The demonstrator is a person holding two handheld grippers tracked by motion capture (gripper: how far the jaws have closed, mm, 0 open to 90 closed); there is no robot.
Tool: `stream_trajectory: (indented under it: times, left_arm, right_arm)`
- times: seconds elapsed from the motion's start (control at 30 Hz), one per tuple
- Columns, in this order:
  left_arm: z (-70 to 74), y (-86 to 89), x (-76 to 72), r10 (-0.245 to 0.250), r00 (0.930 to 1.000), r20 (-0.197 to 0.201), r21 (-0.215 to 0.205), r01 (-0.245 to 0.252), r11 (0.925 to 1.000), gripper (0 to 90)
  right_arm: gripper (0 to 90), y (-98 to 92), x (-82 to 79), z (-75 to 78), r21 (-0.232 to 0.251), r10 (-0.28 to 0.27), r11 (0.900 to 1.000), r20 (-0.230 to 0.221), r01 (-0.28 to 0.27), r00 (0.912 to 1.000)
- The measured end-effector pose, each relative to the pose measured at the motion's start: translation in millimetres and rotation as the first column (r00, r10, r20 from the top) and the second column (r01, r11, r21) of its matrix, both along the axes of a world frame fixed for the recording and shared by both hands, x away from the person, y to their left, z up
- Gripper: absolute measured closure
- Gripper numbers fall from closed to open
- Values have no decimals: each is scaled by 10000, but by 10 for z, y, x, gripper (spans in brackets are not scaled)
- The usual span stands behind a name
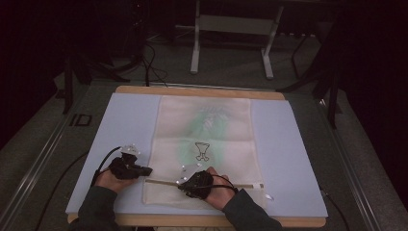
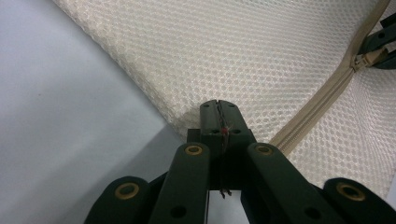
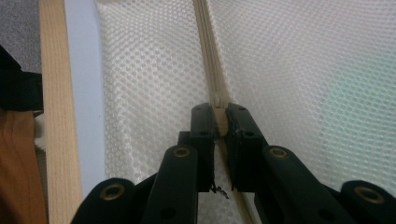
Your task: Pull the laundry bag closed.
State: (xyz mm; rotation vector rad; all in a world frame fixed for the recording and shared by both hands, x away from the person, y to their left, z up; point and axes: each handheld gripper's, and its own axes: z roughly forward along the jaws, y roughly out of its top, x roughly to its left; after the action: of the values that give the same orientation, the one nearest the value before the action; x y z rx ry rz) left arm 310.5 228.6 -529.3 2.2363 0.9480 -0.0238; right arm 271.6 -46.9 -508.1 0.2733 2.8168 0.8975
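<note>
A cream mesh bag (image 1: 202, 139) lies flat on a pale blue mat (image 1: 120, 125); a greenish item shows through it. Its beige zipper (image 1: 240, 185) runs across the bag's near end. My left gripper (image 1: 148, 170) is at the bag's left edge, its jaws shut on the mesh edge (image 2: 187, 116), which lifts slightly there. My right gripper (image 1: 182, 185) sits on the zipper line, shut on the beige zipper pull (image 3: 219, 122). In the left gripper view the zipper (image 2: 317, 100) runs diagonally to the right gripper's jaws (image 2: 379, 44), which hold the pull.
The mat covers a wooden tabletop (image 1: 192, 90), whose near edge (image 3: 51, 93) shows in the right gripper view. A black outline drawing (image 1: 202, 151) shows on the bag. A grey metal stand (image 1: 231, 29) and cables (image 1: 151, 67) are on the floor behind.
</note>
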Motion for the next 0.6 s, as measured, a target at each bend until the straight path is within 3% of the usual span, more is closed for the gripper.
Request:
stream_trajectory:
  times: [0.6]
  left_arm:
    - [3, -5, -2, -2, 10000, 16, 42, 2, 10000, 900]
  right_arm:
    - [823, -134, -17, -4, -124, -120, 9998, 62, 121, 9999]
